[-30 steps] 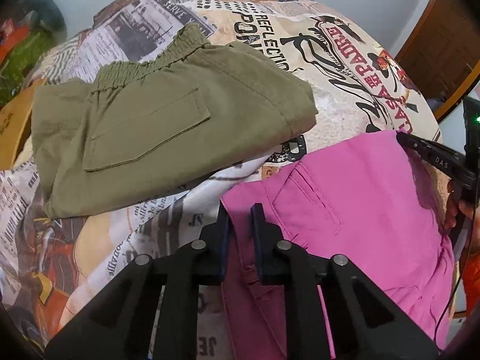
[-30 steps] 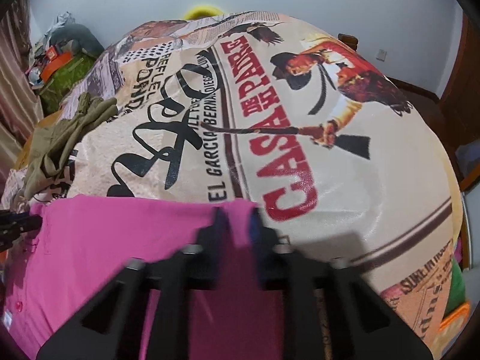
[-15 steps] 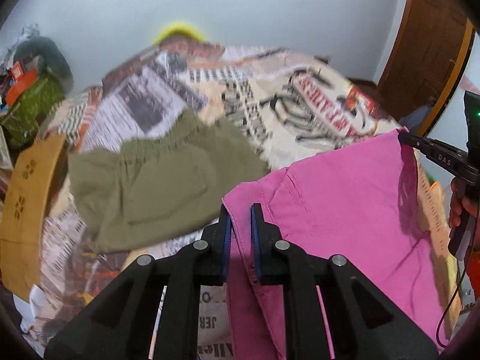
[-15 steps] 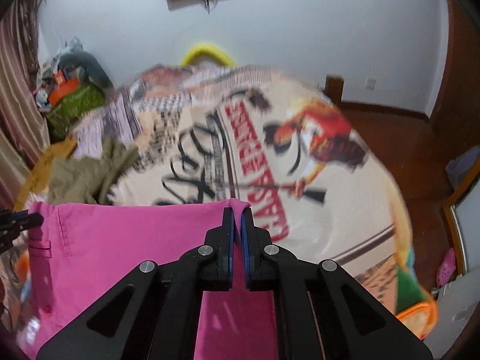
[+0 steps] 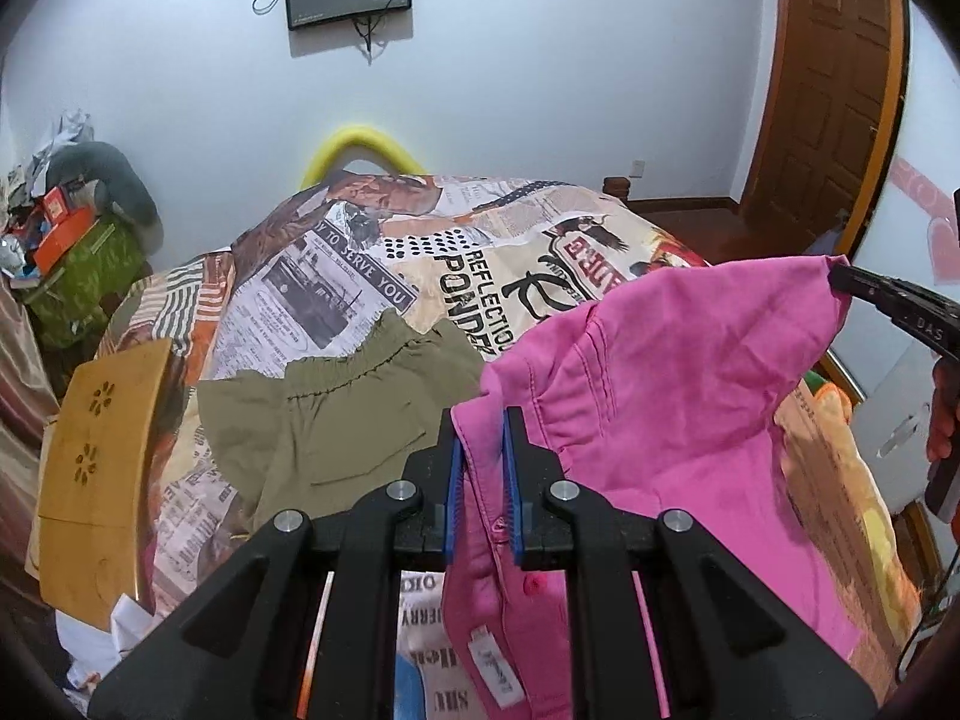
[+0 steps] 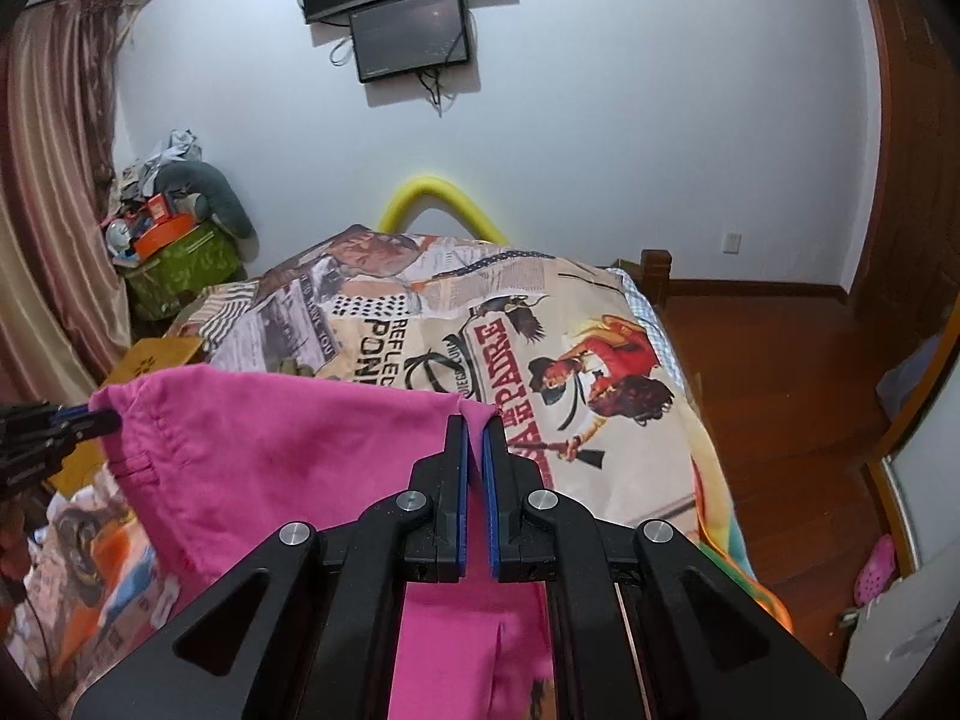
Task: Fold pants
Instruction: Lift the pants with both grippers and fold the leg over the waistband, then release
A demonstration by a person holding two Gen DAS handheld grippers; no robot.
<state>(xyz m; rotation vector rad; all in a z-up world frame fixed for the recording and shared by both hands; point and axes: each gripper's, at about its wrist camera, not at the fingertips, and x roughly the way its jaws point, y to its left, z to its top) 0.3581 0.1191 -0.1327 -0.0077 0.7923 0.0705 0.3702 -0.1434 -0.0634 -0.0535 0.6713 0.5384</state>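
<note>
**Pink pants lifted clear of the bed, one gripper on each top corner**

Readable writing first: the printed bedspread carries "TO SERVE YOU" on a newspaper panel, "REFLECTION" above a cut-off "PONDE", and in the right wrist view the red letters "PADRE" beside a cowboy with a rifle. The side of the right gripper, seen from the left wrist camera, is stamped "DAS". A small white label hangs inside the pink pants; its print is too small to read.

The left gripper is closed down to a narrow gap, pinching a fold of the pants at one end of the top edge. The right gripper is nearly closed as well, clamping the other corner, with pink cloth running down between its blue pads. The top edge stretches between the two and the rest hangs below.

Against a second ago, the change is height — then the pants lay spread flat on the bedspread with both cameras close over the cloth; now they are raised in the air, and the wall screens, the wooden door and the yellow arch behind the bed have come into view. The olive pants lie folded on the bed, as before — now seen from farther off
</note>
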